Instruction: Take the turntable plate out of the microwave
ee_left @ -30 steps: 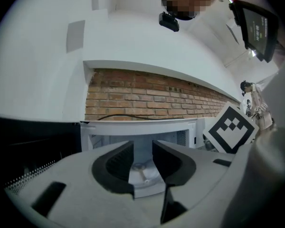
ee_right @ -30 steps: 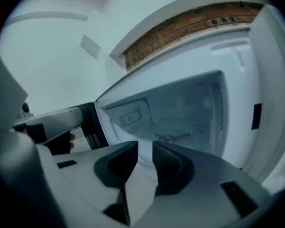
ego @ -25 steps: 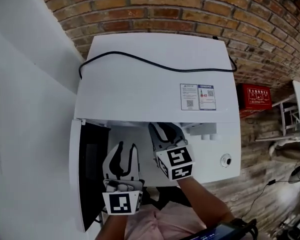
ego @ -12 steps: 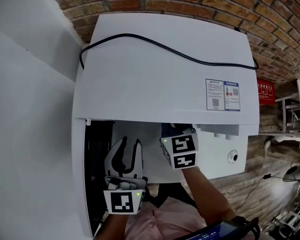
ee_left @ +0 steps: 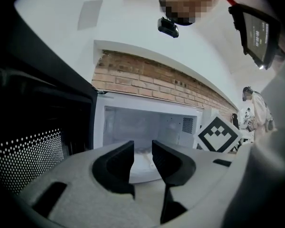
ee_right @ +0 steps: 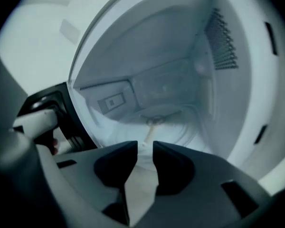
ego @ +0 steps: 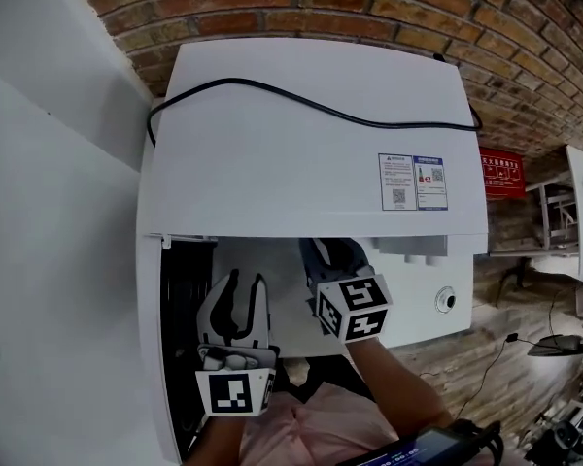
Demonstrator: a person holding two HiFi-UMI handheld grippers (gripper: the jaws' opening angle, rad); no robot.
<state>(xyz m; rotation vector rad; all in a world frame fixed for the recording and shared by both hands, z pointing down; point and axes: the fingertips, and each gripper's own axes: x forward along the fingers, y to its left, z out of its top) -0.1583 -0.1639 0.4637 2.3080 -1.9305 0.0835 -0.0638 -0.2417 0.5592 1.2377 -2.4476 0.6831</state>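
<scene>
The white microwave [ego: 311,153] stands with its door [ego: 180,328] swung open to the left. The glass turntable plate [ee_right: 168,122] lies on the cavity floor; the left gripper view also shows the plate [ee_left: 143,161] low in the opening. My right gripper [ego: 335,252] reaches into the cavity mouth. Its jaws have just been opening and stand apart, with the plate's near rim just beyond the tips and nothing pressed between them [ee_right: 145,148]. My left gripper [ego: 246,284] hangs open in front of the opening, empty [ee_left: 142,153]. In the head view the plate is hidden.
A black power cable [ego: 311,105] runs across the microwave's top, by a label sticker [ego: 413,183]. A knob [ego: 445,301] sits on the control panel at right. Brick wall [ego: 369,8] behind, white wall at left, a red box [ego: 502,173] beyond the right side.
Half a second ago only the right gripper's marker cube showed under the microwave's front edge; now its jaws show again, a little lower. The left gripper has barely shifted.
</scene>
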